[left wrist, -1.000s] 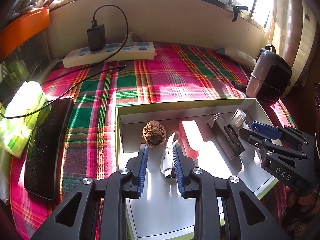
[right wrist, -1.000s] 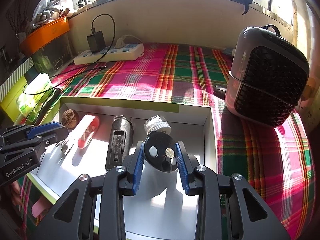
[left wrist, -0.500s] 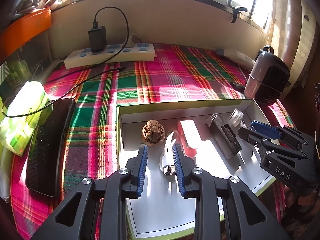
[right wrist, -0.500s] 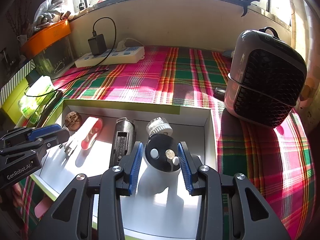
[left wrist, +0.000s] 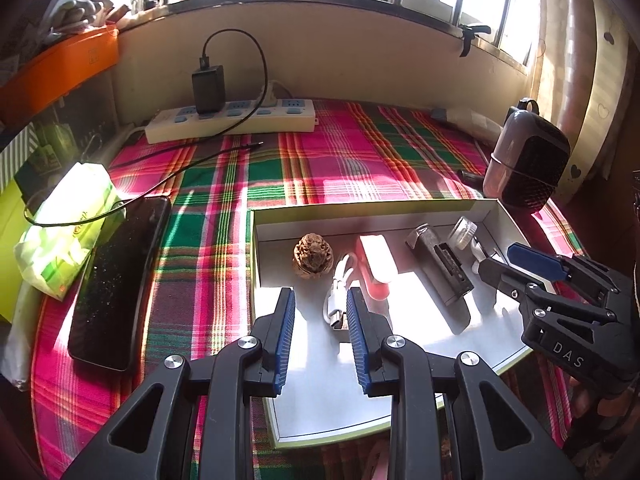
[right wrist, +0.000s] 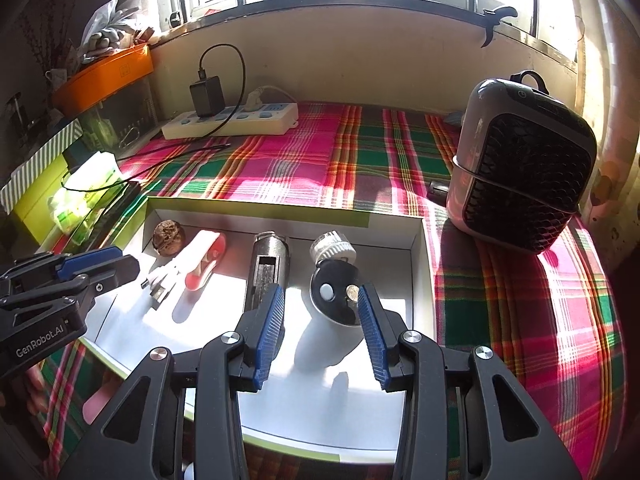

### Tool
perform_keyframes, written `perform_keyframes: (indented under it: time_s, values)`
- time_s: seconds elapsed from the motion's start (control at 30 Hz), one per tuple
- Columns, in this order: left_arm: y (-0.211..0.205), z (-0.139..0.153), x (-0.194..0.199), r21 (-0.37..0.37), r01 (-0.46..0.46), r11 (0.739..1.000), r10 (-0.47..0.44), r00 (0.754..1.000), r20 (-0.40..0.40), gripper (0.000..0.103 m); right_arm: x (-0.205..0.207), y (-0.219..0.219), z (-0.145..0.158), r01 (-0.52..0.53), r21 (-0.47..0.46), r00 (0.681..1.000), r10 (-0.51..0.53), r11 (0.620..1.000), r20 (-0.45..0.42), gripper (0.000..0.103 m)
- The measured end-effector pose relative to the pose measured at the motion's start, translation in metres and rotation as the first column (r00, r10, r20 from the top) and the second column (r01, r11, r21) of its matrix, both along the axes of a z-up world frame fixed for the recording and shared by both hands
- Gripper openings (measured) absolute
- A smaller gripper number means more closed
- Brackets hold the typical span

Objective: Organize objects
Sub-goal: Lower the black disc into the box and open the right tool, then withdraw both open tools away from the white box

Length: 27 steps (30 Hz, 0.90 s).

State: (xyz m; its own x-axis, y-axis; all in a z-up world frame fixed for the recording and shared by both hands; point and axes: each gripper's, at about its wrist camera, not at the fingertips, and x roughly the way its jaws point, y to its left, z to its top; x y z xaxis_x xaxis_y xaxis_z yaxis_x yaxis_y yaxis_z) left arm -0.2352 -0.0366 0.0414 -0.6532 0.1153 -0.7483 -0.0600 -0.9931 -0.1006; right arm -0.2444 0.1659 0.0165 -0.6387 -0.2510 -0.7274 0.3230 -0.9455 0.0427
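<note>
Both hand-held grippers gape empty; only the right wrist view shows the black cup's (right wrist: 335,296) coin (right wrist: 352,291).

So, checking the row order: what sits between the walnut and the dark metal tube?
The white cable and the red-white case, clearest in the left wrist view.

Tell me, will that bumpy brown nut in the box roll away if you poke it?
Probably a little. The walnut looks roundish, so a push could make it wobble or roll across the smooth white box floor. Its wrinkled shell should give some grip, and it looks hard, not squashy. The box wall close behind it would likely stop it.
</note>
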Motion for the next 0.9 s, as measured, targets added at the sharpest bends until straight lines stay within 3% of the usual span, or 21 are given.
perform_keyframes:
  time_s: [0.2, 0.9]
  values:
    - [0.001, 0.007, 0.014, -0.020, -0.005, 1.000, 0.004, 1.000, -0.025, 0.025, 0.011, 0.001, 0.005, 0.007, -0.014, 1.000, -0.007, 1.000, -0.007, 0.046]
    - [-0.006, 0.012, 0.062, 0.013, -0.010, 1.000, 0.010, 0.999, -0.046, 0.025, 0.054, 0.003, 0.014, 0.006, -0.048, 0.999, -0.008, 0.999, -0.037, 0.046]
